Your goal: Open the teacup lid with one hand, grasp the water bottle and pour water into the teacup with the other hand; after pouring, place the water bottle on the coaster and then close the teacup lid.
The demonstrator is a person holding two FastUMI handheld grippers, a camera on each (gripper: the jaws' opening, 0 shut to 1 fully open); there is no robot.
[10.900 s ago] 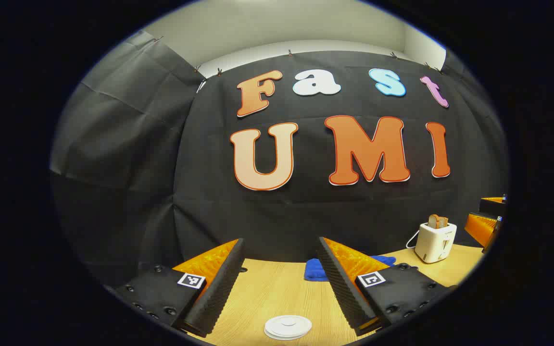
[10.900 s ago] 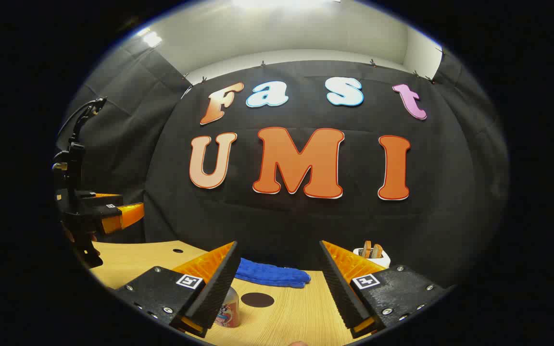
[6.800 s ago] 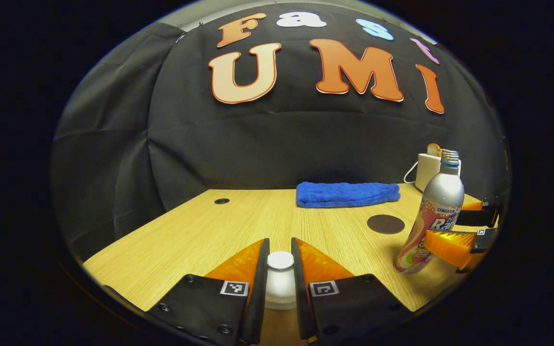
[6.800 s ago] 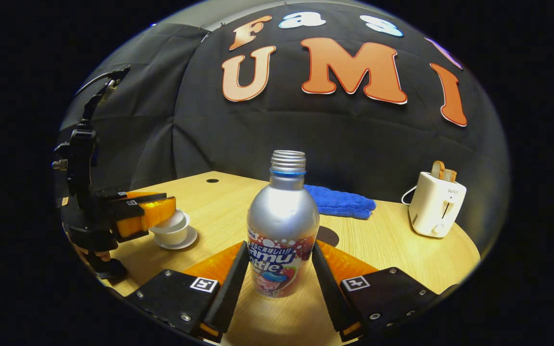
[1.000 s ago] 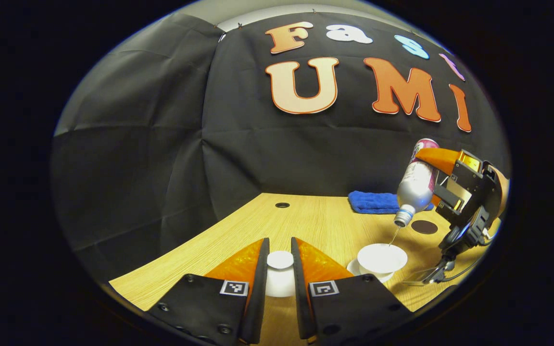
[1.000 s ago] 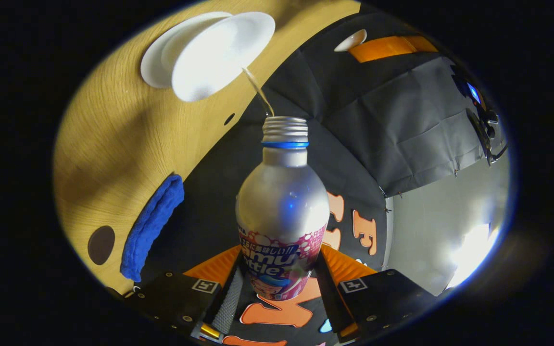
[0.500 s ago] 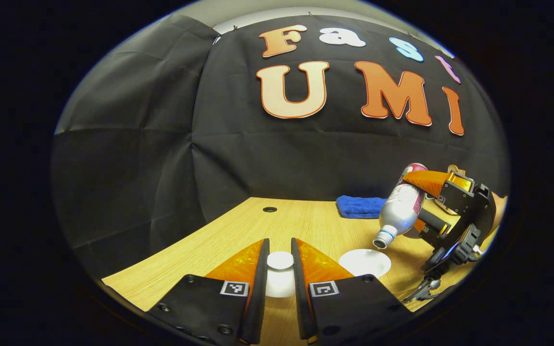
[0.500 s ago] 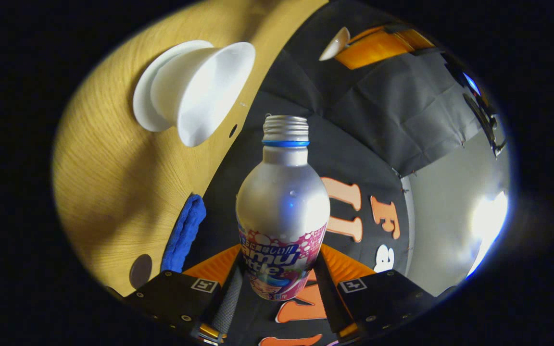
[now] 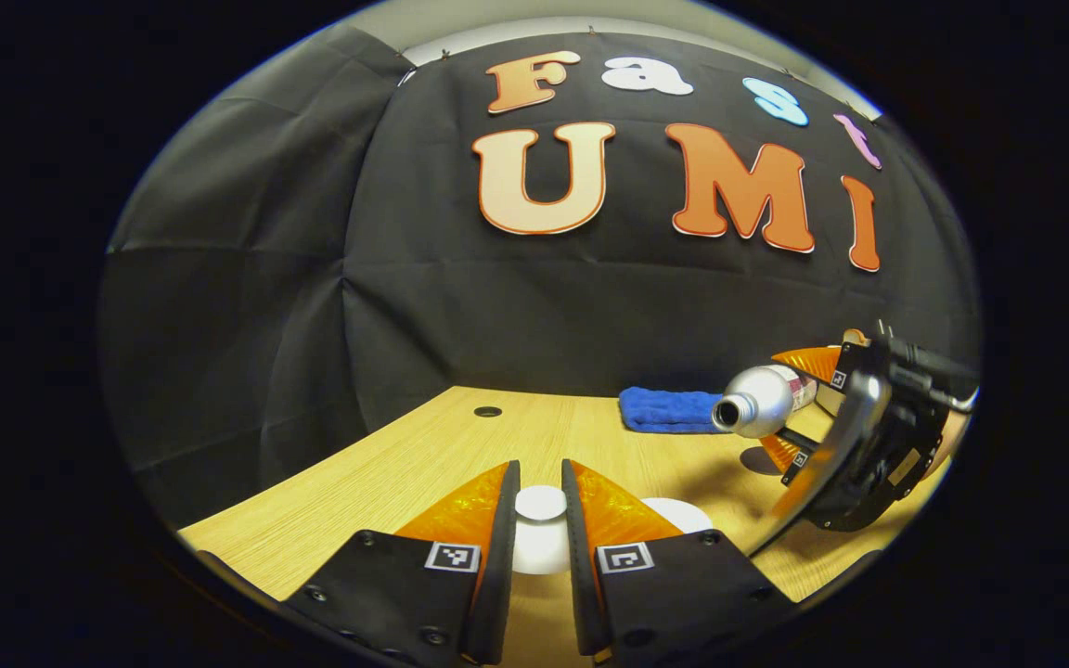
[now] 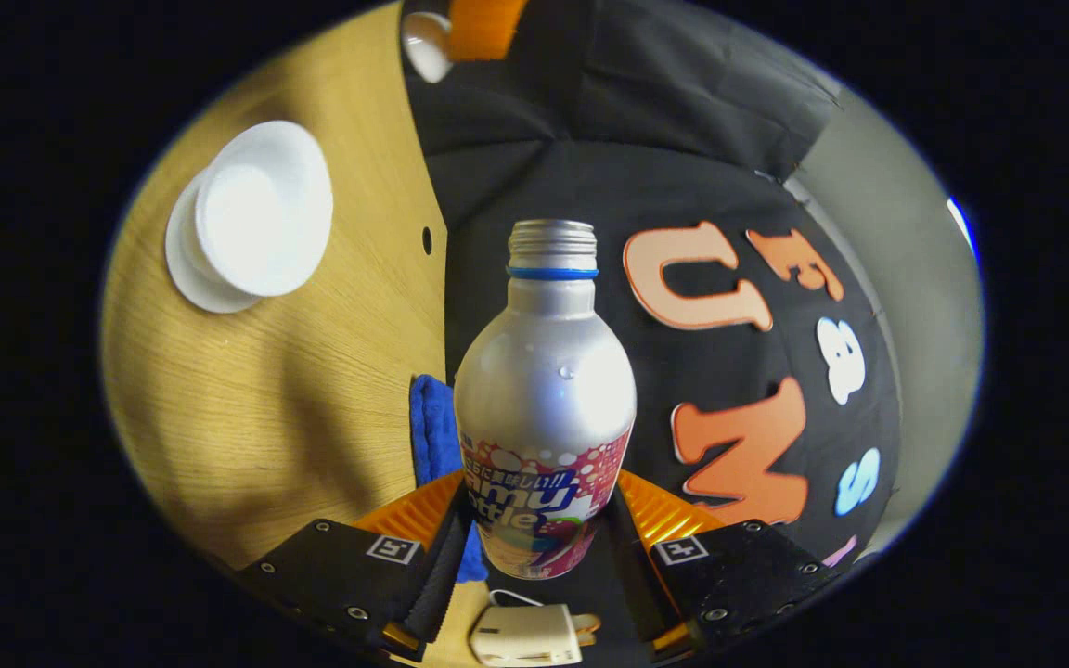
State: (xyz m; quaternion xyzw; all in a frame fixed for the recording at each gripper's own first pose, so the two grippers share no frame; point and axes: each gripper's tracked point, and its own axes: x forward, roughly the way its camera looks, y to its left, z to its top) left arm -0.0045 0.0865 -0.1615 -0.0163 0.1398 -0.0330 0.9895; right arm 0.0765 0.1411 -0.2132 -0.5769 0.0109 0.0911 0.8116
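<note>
Surface: a pale wooden table (image 9: pixel 423 455) against black cloth; the teacup is my landmark throughout.
Left gripper (image 9: pixel 540 520): nearest, closed tight on the knob of the teacup lid (image 9: pixel 540 503), both fingers pressing it, the lid held in the air beside the teacup.
Teacup (image 10: pixel 261 218): open on its saucer (image 10: pixel 184 269), just beyond the lid; whether it holds water I cannot tell.
Right gripper (image 10: pixel 539 529): past the teacup, clamped on the lower body of the water bottle (image 10: pixel 544 390), which lies roughly level, its mouth off to the side of the teacup, no stream showing.
Coaster (image 9: pixel 757 459): a dark disc beyond the teacup, under the bottle, bare.
Farther off: a blue cloth (image 9: pixel 664 410) behind the teacup; a white toaster (image 10: pixel 525 635).
Progress: lid off, pouring apparently over; left are standing the bottle on the coaster and closing the lid.
</note>
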